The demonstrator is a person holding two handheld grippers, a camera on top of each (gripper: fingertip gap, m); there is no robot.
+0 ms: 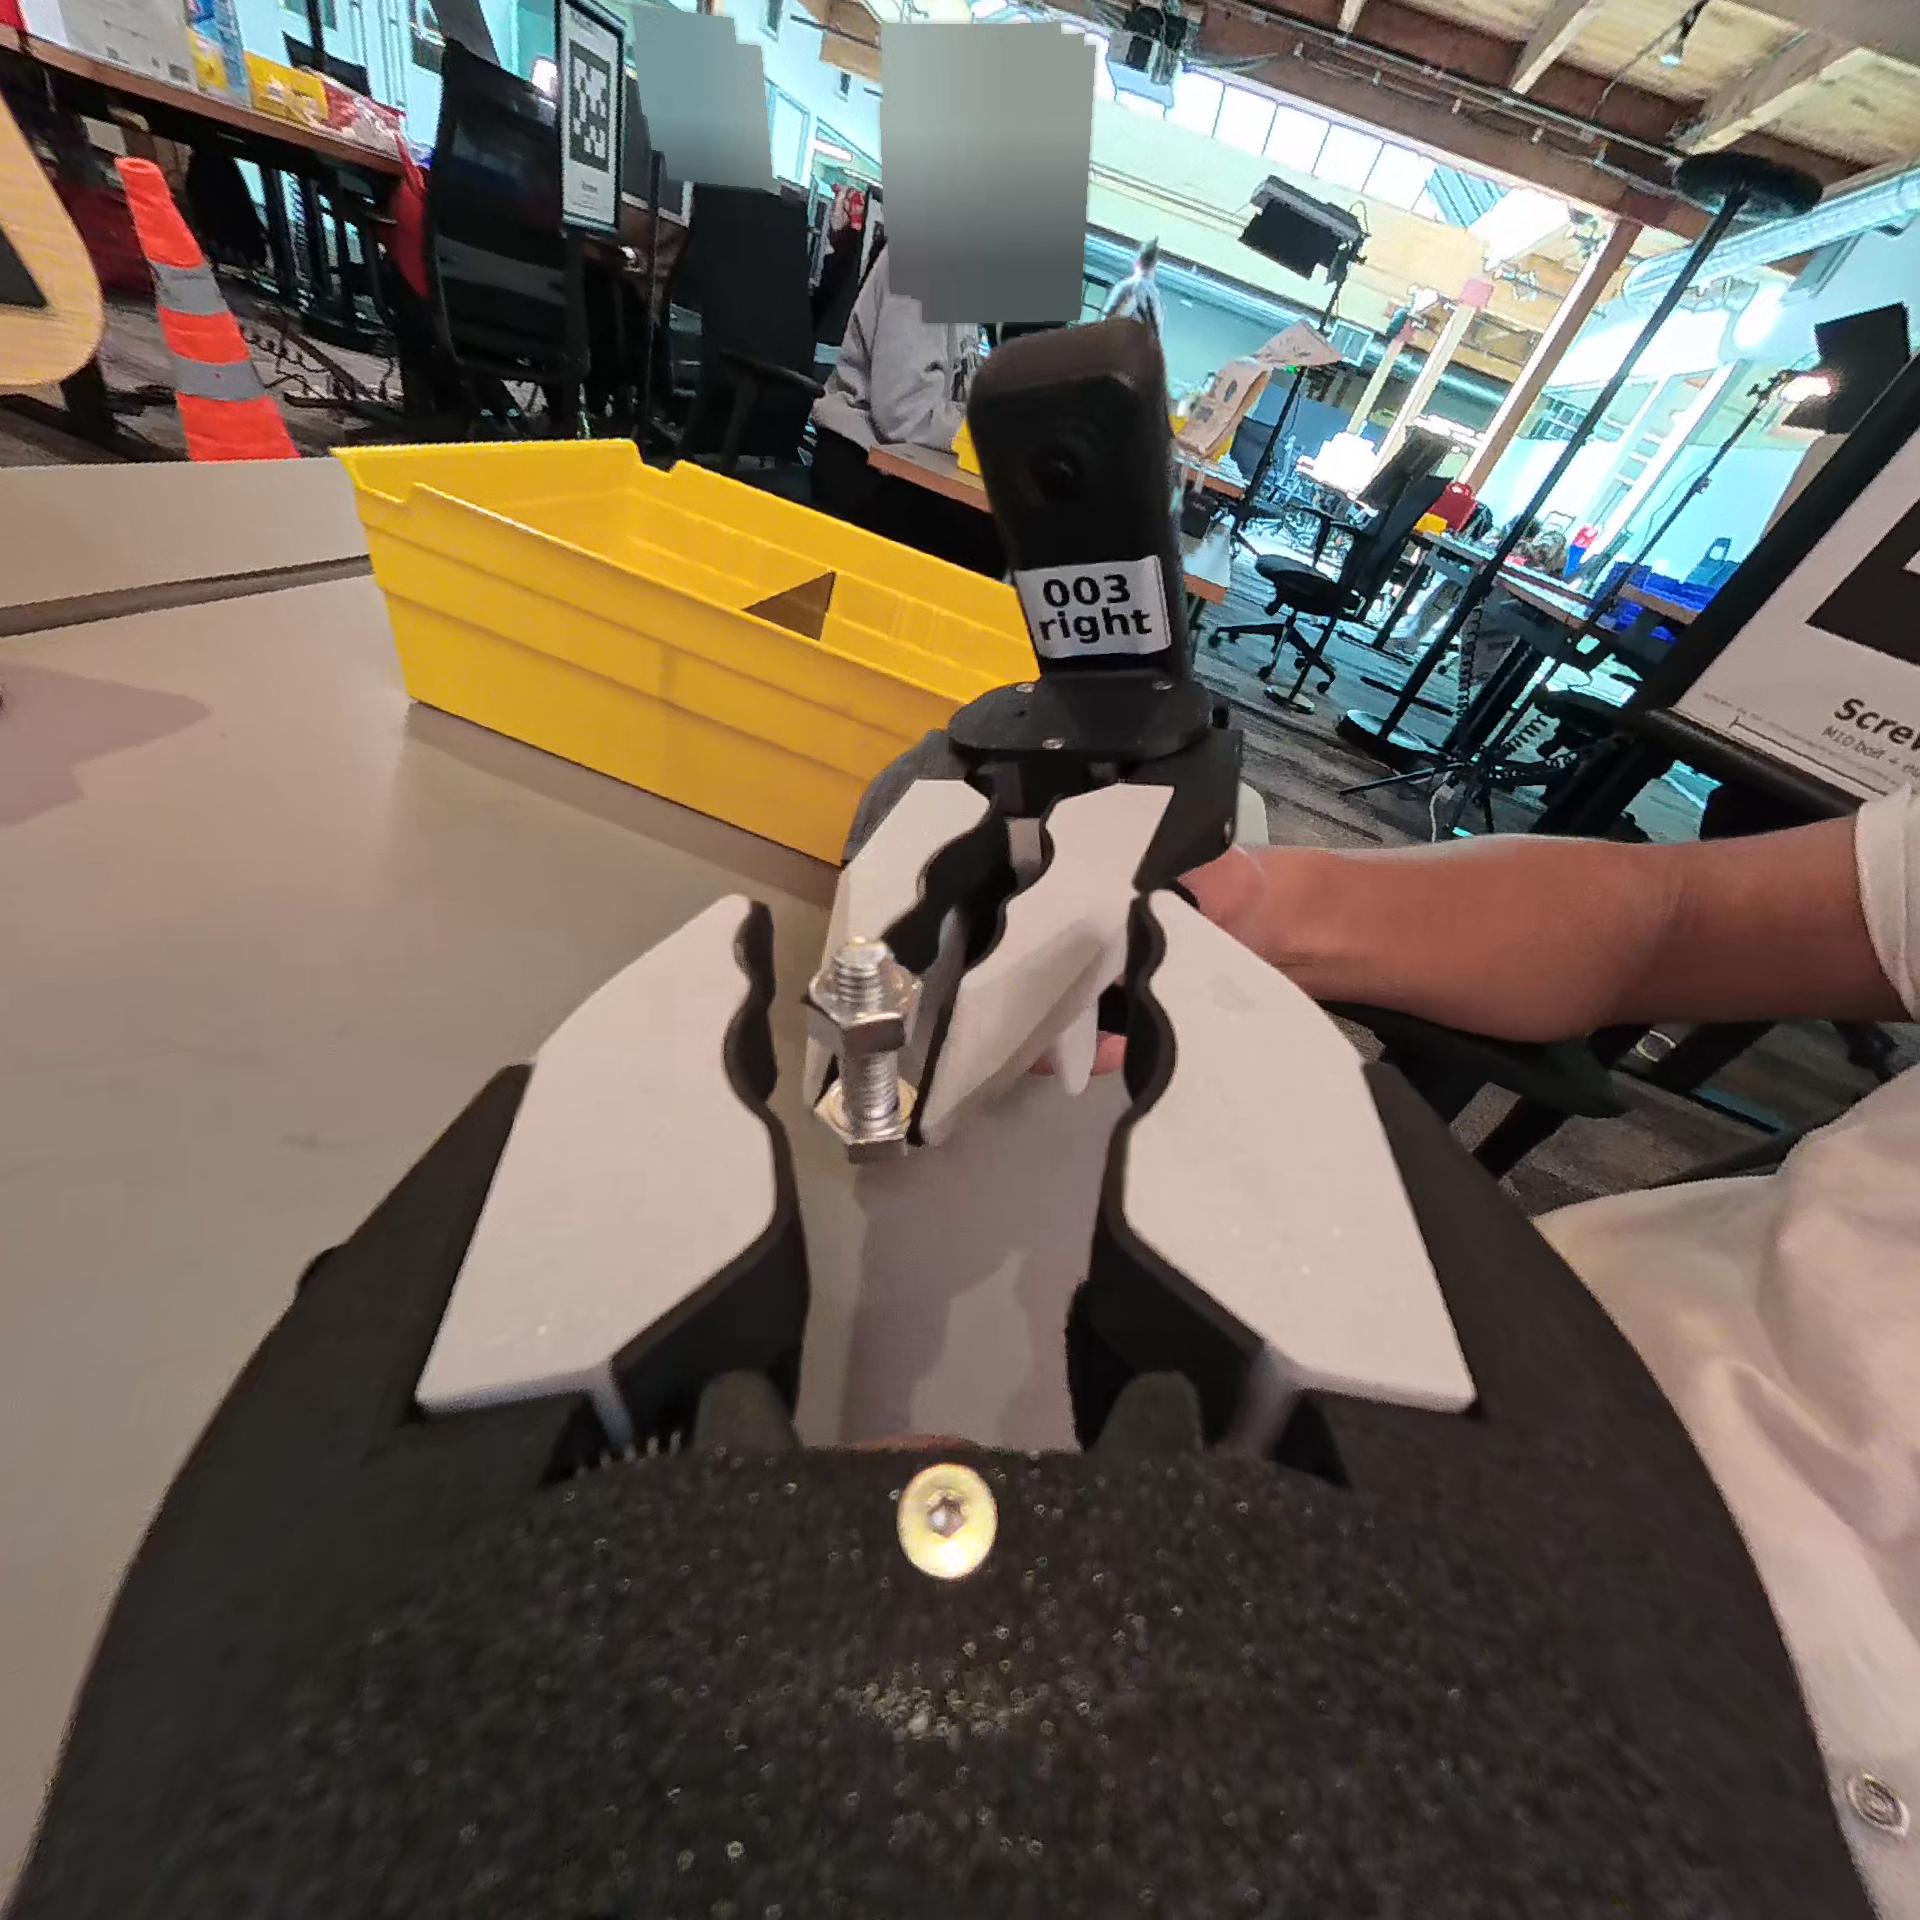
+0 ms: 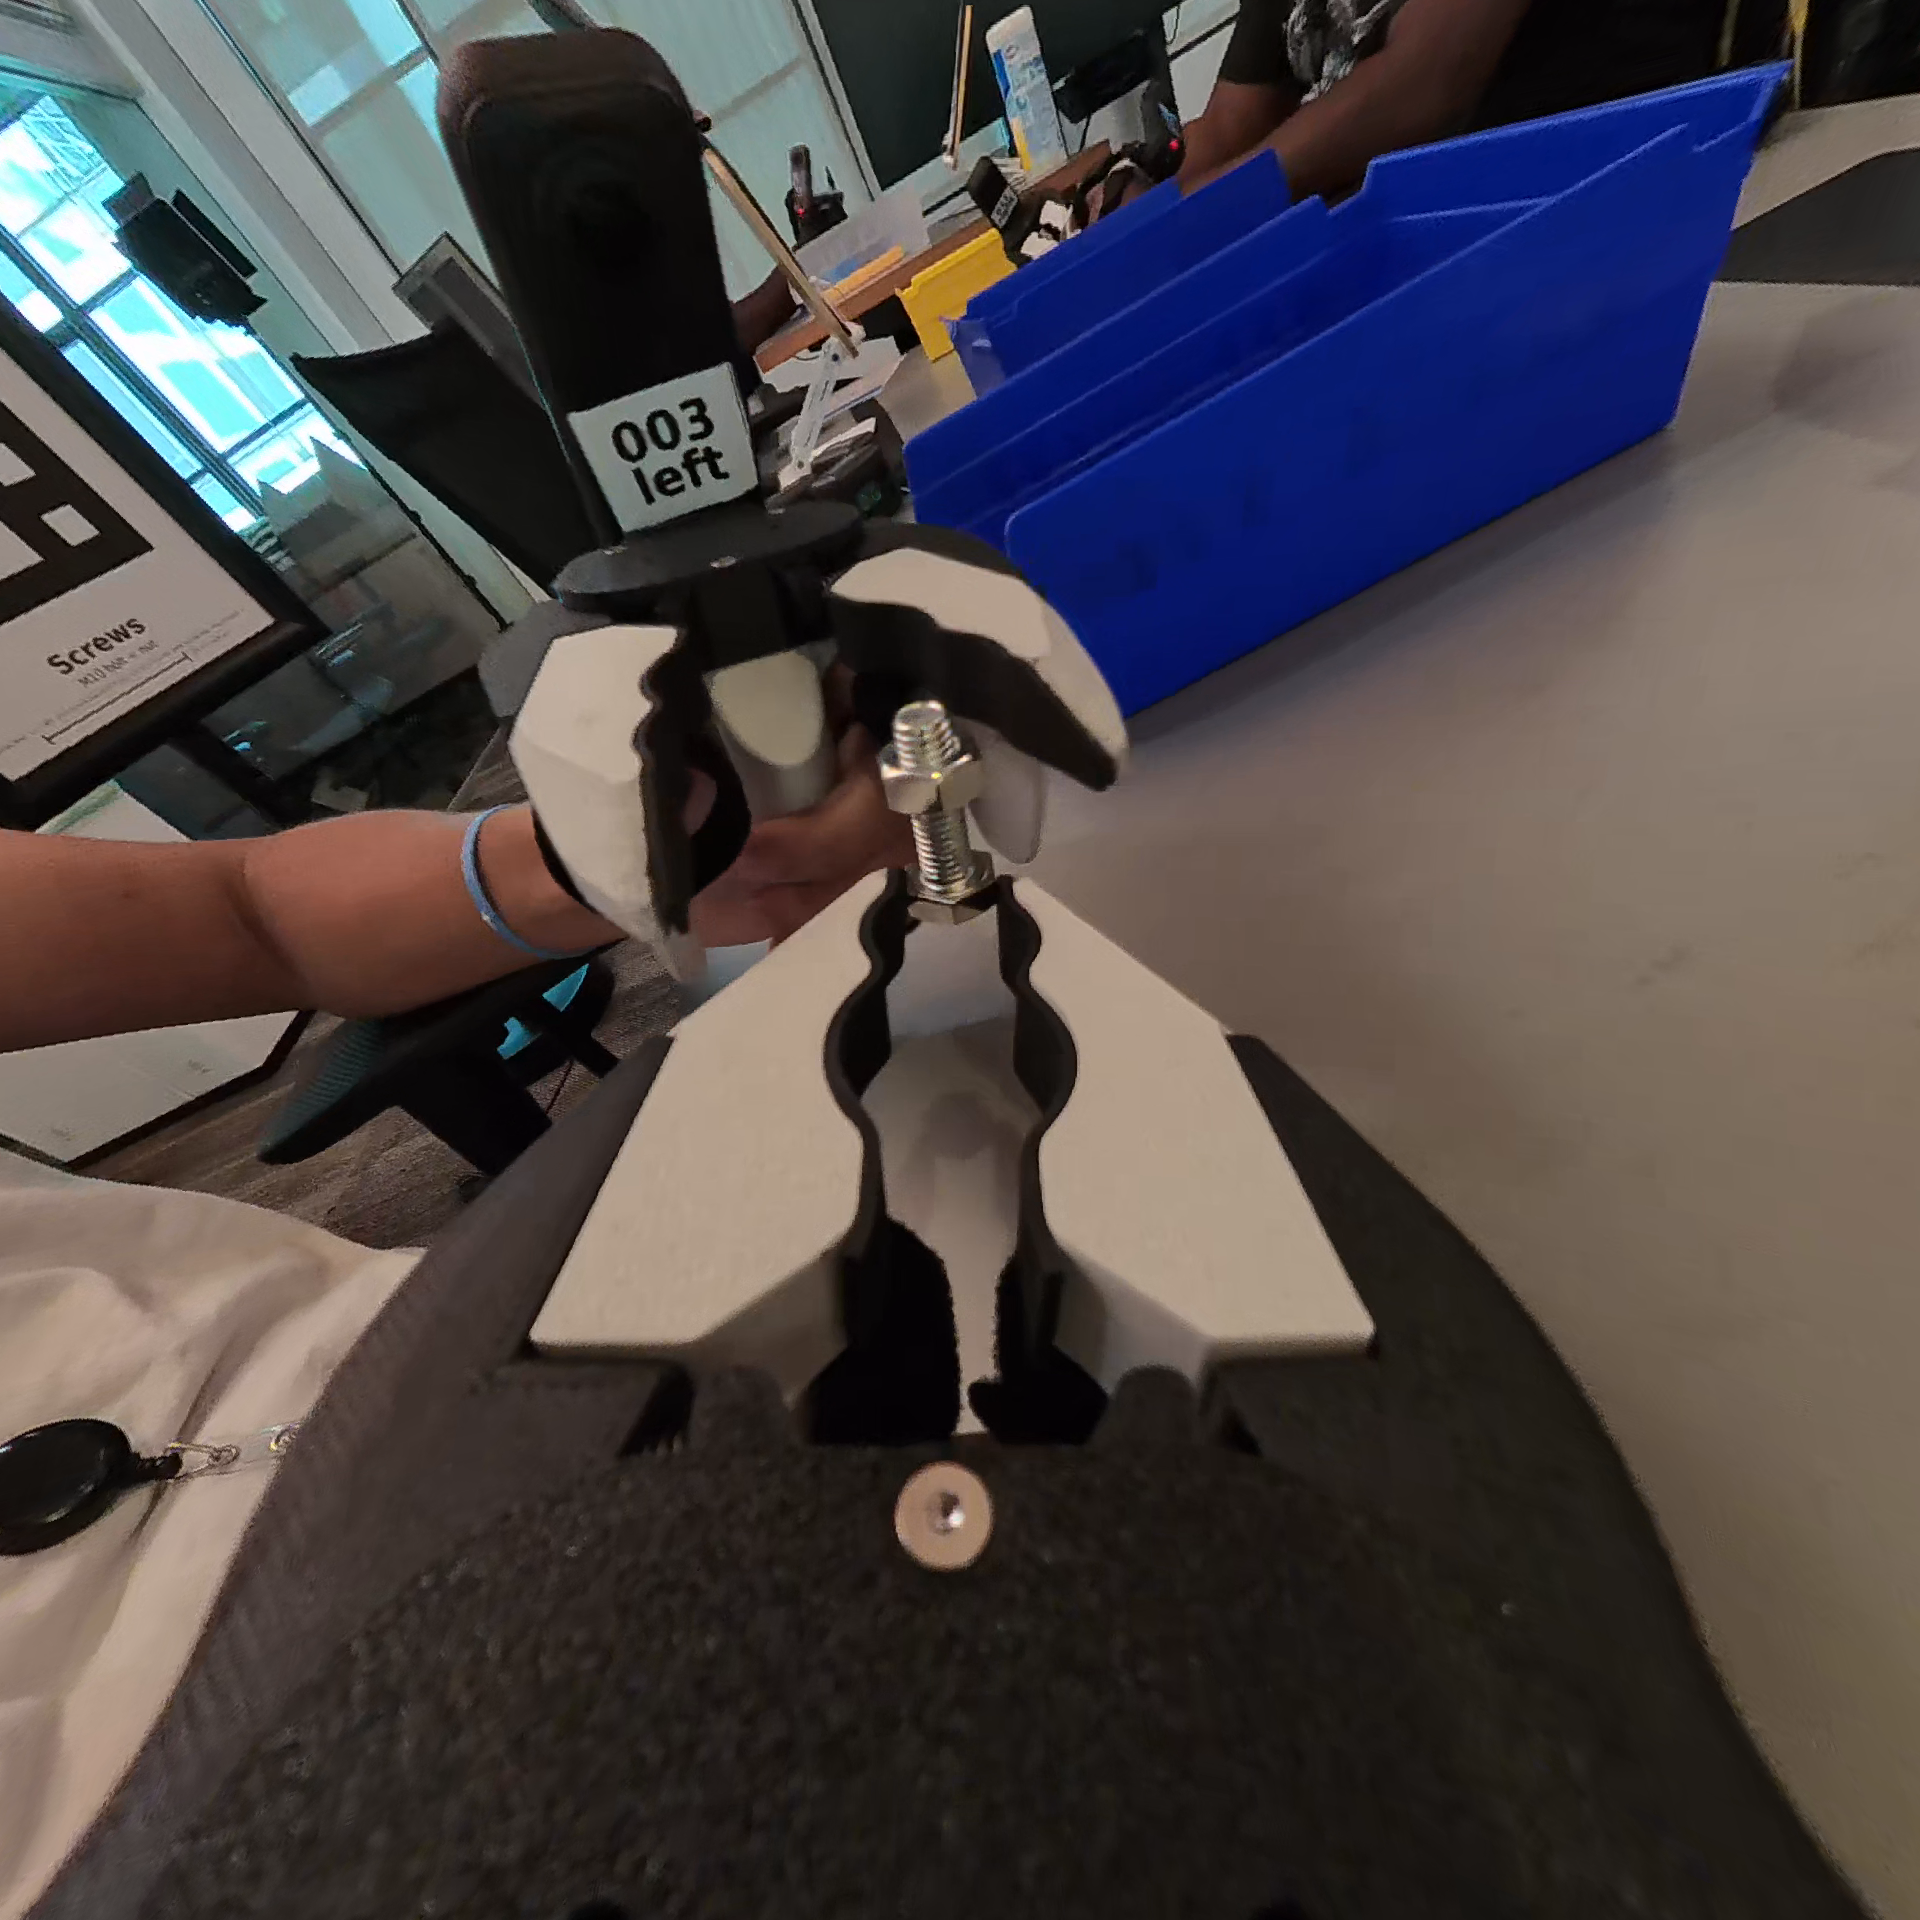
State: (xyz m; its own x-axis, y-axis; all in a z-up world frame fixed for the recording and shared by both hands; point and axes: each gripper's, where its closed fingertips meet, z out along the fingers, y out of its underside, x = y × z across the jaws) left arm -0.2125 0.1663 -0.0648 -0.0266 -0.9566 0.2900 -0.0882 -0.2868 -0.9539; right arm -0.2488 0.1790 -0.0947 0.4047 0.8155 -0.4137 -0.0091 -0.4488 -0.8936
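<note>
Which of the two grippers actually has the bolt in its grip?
The right gripper: its fingertips clamp the bolt by its hex head. The left gripper stands wide open beside the bolt, its pads apart from it.

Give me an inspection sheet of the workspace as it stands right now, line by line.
Surface: grey table, bare around the grippers.
Job's things: silver bolt standing upright, hex nut threaded near its top.
Bins: yellow bin beyond the grippers in the left wrist view; blue bin beyond them in the right wrist view.
Clutter: nothing seen on the table near the bolt.
Grippers: right gripper has its fingers closed on the bolt's head; left gripper is open, fingers either side of the bolt and not touching it.
Cables: none on the table; some on the floor behind.
Surroundings: orange traffic cone, office chairs, light stands, seated people.
</note>
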